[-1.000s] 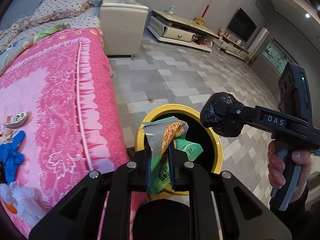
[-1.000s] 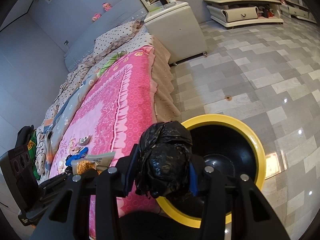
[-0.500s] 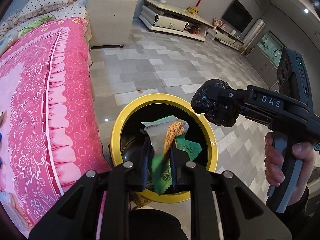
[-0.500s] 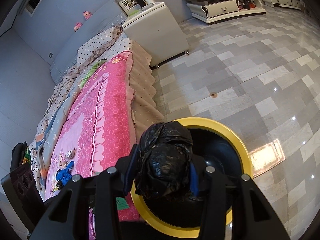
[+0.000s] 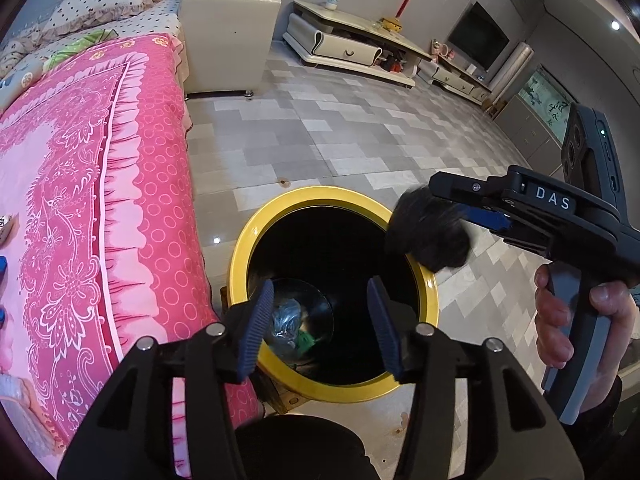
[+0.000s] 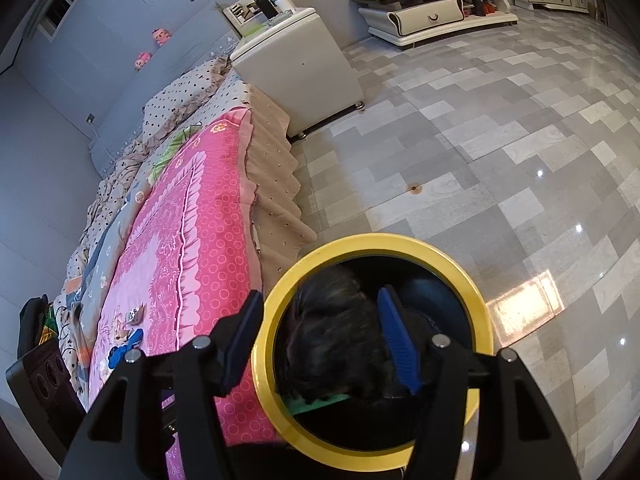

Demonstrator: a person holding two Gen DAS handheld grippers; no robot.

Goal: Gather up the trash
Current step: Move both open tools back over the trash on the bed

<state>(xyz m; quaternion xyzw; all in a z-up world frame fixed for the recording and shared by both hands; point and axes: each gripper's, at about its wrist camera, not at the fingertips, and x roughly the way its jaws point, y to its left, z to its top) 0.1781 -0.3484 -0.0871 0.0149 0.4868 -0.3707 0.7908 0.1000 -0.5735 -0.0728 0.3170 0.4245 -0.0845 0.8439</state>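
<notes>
Both pairs of your fingers have just been opening. Your left gripper (image 5: 320,320) stands spread with nothing between its blue pads (image 5: 256,326), right over the yellow-rimmed bin (image 5: 240,248). The wrappers (image 5: 290,326) it carried lie at the bottom of that bin, a silvery one and a green one. Your right gripper (image 6: 320,336) is spread too; the black bag ball (image 6: 332,340) sits blurred between its pads, apparently loose, over the bin's mouth. From the left view that ball (image 5: 428,236) hangs at the rim, under the finger marked "DAS" (image 5: 554,198), with your hand (image 5: 560,320) on the grip.

One bin stands on a glossy grey tiled floor (image 5: 360,144), tight against the bed with the pink patterned cover (image 5: 80,200). A few small items (image 6: 128,332) lie on that cover. One cream cabinet (image 5: 228,36) stands by the bed; low TV units (image 5: 344,48) and a television (image 5: 478,42) line the far wall
</notes>
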